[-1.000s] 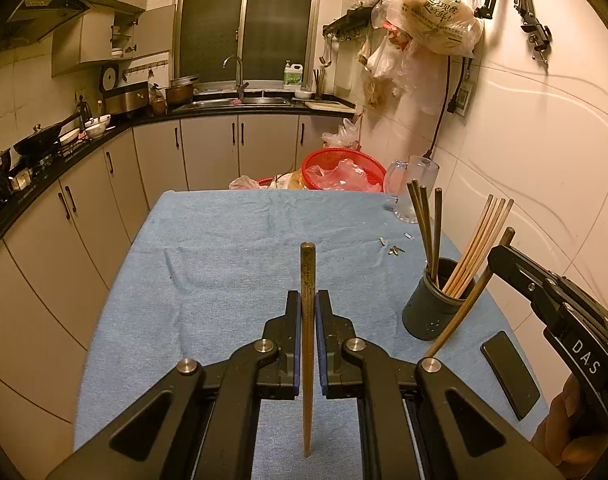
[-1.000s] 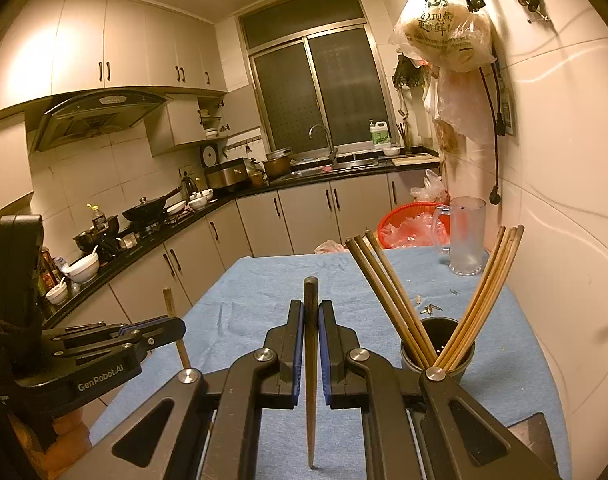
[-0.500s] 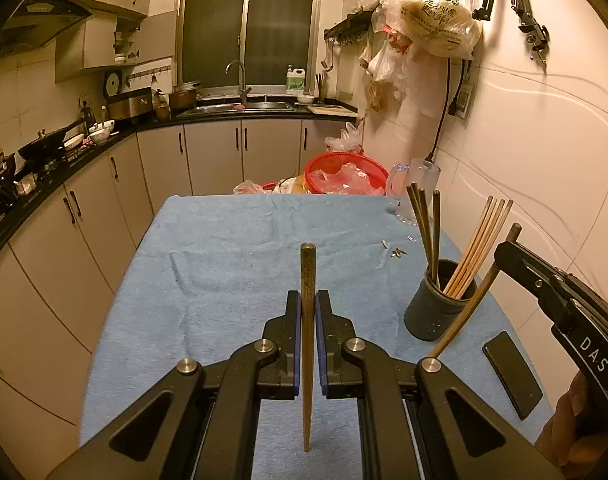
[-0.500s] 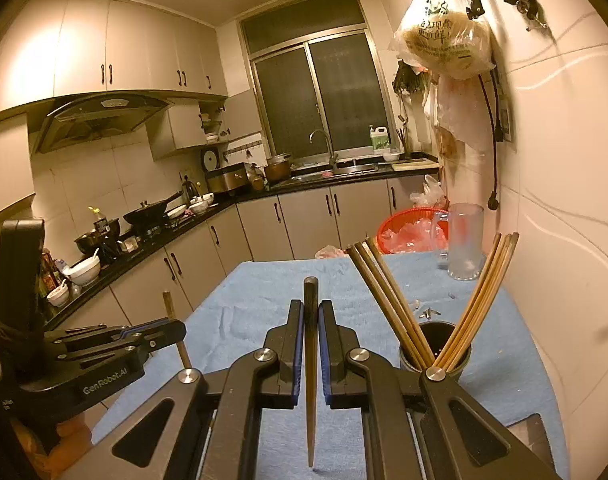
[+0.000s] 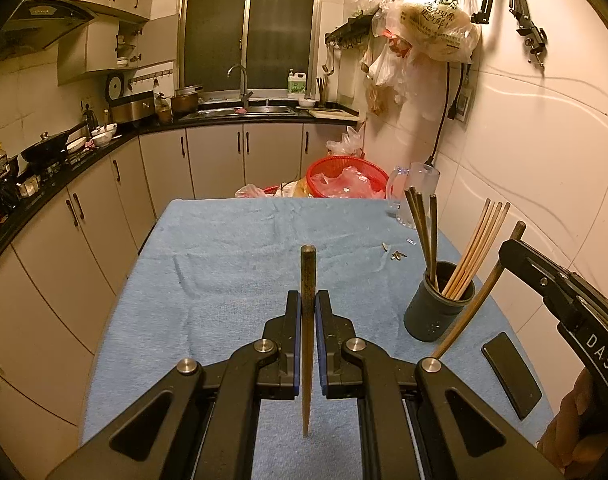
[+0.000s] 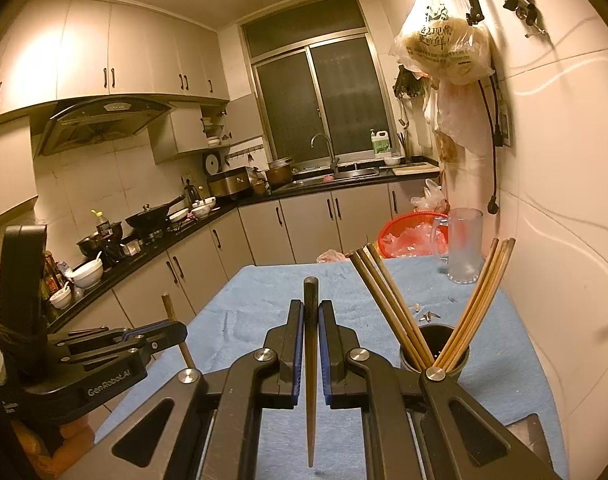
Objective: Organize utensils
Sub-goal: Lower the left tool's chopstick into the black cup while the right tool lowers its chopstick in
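Note:
My left gripper [image 5: 307,308] is shut on a brown chopstick [image 5: 307,280] held upright above the blue cloth [image 5: 240,264]. My right gripper [image 6: 311,312] is shut on a dark chopstick [image 6: 310,320], also upright. In the left wrist view the right gripper [image 5: 516,256] is at the right, its chopstick [image 5: 476,300] slanting beside the dark holder cup [image 5: 438,308]. The cup holds dark chopsticks [image 5: 424,232] and light chopsticks [image 5: 476,248]. In the right wrist view the cup [image 6: 436,344] stands just right of my fingers, and the left gripper [image 6: 172,330] is at the left.
A black phone [image 5: 512,372] lies on the cloth near the front right. A glass mug [image 5: 416,188] and a red basket [image 5: 344,176] stand at the table's far end. Small scraps [image 5: 396,254] lie near the cup. The tiled wall runs along the right; cabinets along the left.
Both grippers keep hold of their chopsticks. The views have risen and shifted slightly; the right gripper sits a little closer to the cup.

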The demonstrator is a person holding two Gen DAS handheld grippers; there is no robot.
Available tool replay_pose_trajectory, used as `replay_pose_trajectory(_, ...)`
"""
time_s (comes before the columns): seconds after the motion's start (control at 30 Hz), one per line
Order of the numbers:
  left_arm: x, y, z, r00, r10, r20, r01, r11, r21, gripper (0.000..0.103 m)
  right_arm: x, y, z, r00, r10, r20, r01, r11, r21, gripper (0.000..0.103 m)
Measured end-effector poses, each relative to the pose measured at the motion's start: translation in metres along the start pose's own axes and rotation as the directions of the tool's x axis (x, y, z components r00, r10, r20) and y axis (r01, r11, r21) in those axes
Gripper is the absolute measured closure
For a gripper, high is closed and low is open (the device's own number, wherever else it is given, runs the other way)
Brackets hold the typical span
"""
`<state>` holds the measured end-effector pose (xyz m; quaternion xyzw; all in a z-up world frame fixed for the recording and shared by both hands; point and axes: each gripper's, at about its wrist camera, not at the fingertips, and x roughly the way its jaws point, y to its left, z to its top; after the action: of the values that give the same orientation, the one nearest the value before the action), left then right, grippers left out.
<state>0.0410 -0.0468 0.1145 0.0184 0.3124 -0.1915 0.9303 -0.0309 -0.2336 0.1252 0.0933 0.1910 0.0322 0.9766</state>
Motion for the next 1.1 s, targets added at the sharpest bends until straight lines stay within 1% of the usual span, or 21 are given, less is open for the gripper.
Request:
replay_pose_trajectory(0.43, -0.012, -0.001, 0.001, 1.000, -0.002, 0.021, 0.001, 1.000, 0.007, 0.096, -0.015, 0.000, 0.003, 1.000, 0.001, 0.024, -0.001, 1.000, -0.001, 0.095)
replay_pose_trajectory(1.1, -0.026, -0.014, 0.002, 0.999, -0.001, 0.044, 0.000, 1.000, 0.027, 0.096, -0.043, -0.003, 0.008, 0.998, -0.010, 0.068, 0.009, 1.000, 0.013, 0.095)
